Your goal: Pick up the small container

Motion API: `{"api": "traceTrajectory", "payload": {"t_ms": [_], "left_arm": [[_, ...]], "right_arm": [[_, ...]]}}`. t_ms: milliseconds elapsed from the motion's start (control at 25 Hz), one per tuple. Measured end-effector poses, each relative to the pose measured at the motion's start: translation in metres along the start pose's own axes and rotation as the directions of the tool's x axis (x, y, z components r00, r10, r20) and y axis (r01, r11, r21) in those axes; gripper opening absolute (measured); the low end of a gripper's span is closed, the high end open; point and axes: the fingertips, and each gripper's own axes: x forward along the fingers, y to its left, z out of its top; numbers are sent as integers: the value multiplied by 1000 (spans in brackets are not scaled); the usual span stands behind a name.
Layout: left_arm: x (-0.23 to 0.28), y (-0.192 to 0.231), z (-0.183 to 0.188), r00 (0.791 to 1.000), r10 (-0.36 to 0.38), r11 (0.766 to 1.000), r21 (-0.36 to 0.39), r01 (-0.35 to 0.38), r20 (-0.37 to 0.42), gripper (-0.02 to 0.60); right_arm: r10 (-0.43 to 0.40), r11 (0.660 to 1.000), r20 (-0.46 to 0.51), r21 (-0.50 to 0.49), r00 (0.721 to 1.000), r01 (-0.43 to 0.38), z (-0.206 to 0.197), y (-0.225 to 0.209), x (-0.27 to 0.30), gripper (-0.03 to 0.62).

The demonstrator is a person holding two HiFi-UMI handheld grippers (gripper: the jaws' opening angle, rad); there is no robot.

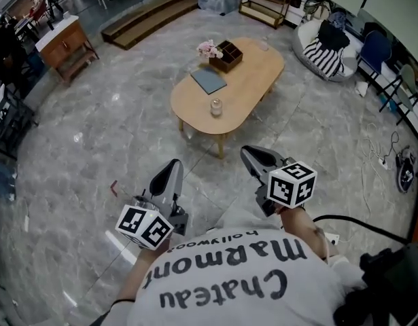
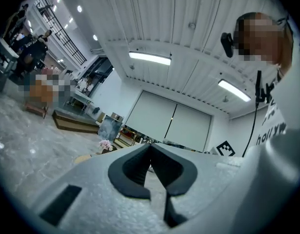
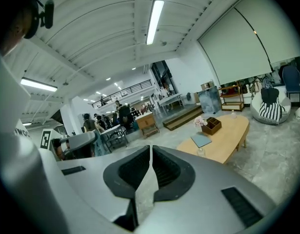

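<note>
From the head view I see both grippers held low in front of my operator's shirt, over the grey marble floor [image 1: 93, 114]. The left gripper [image 1: 174, 164] and right gripper [image 1: 248, 153] both point towards an oval wooden table [image 1: 253, 80], and both are well apart from it. The small container [image 1: 216, 106], a clear glass jar, stands upright near the table's closer end. Behind it lies a grey-blue pad [image 1: 209, 80]. Further back is a dark wooden box [image 1: 226, 55], with pink flowers [image 1: 209, 48] just beside it. A beanbag [image 1: 327, 43] with a striped cushion sits off to the right of the table.

In the left gripper view, the left gripper [image 2: 150, 147] has its jaws clenched, with the dark pads meeting at the tips and nothing between them. It is tilted upward, so I mostly get the ceiling lights [image 2: 150, 58]. Only a sliver of the table [image 2: 83, 158] and the flowers [image 2: 105, 144] show at left. I cannot make out the container here.

In the right gripper view, the right gripper [image 3: 150, 149] also has its jaws clenched on nothing. Beyond them the table [image 3: 228, 135] lies to the right, with the small container [image 3: 201, 152] at its near edge. The pad [image 3: 201, 140], box [image 3: 211, 125] and flowers [image 3: 201, 121] are behind it.
</note>
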Motion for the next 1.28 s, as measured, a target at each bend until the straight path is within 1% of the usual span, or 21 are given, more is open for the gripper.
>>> {"api": "traceTrajectory", "payload": {"t_ms": [80, 200, 320, 400, 520, 680, 800, 880, 960, 1040, 1160, 1280], "left_arm": [[13, 10, -14, 999, -1, 1000, -13, 0, -36, 15], [37, 26, -40, 996, -17, 999, -35, 14, -84, 15], [72, 52, -53, 995, -20, 999, -49, 15, -100, 15], [101, 72, -60, 994, -15, 998, -59, 9, -111, 15], [150, 102, -69, 990, 4, 997, -75, -15, -141, 15], [218, 150, -79, 980, 50, 996, -70, -64, -192, 15], [268, 184, -93, 971, 64, 991, -97, -88, -230, 15], [292, 202, -106, 961, 76, 986, -124, -112, -265, 15], [316, 222, -122, 949, 86, 983, -131, -131, -302, 15], [337, 244, -143, 936, 92, 981, -131, -144, -341, 15], [359, 271, -173, 917, 105, 974, -147, -173, -385, 15], [373, 288, -200, 894, 114, 970, -144, -194, -433, 15]], "right_arm": [[29, 999, 39, 41, 999, -31, 1, -5, 10, 25], [66, 986, 88, 145, 994, -79, -1, -23, 26, 25], [78, 963, 91, 252, 993, -99, -3, -56, 60, 25], [82, 955, 57, 280, 995, -95, -2, -82, 88, 25], [91, 958, 3, 273, 996, -88, 6, -124, 135, 25], [123, 947, -52, 304, 991, -101, 20, -180, 203, 25], [154, 940, -120, 324, 981, -108, 20, -221, 254, 25], [180, 935, -187, 337, 966, -109, 11, -242, 280, 25], [202, 937, -241, 328, 949, -116, 0, -264, 307, 25], [217, 948, -283, 291, 934, -131, -14, -286, 333, 25], [231, 964, -335, 207, 913, -168, -39, -313, 365, 25], [245, 969, -377, 103, 893, -223, -62, -328, 386, 25]]}}
